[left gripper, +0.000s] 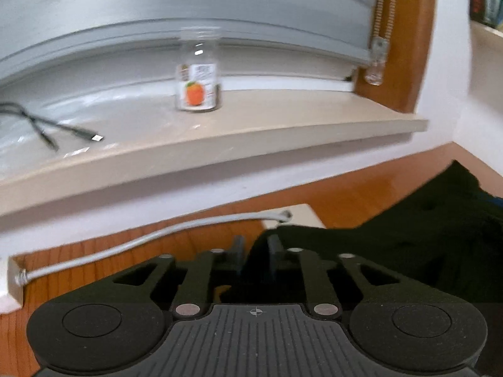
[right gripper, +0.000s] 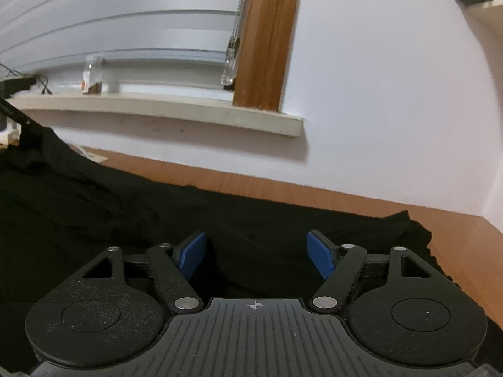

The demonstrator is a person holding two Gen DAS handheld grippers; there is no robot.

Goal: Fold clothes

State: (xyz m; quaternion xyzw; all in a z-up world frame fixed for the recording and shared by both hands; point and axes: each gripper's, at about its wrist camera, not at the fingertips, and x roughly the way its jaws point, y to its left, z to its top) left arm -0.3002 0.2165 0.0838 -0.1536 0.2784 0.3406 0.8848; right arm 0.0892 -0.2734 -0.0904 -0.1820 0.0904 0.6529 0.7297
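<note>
Black garment [right gripper: 132, 207] lies spread on the wooden table [right gripper: 456, 235], filling lower left of right view. Right gripper [right gripper: 256, 253]: blue fingers [right gripper: 320, 254] wide apart over cloth. Left gripper [left gripper: 255, 246]: fingers narrowly apart, dark cloth edge between; grip unclear. Jar [left gripper: 198, 73] on windowsill [left gripper: 283, 125].

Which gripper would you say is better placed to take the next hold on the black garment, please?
Probably the right gripper: its blue pads stand wide apart directly over the black fabric garment spread on the wooden table. The left gripper sits at the garment's edge, jaws nearly closed.
</note>
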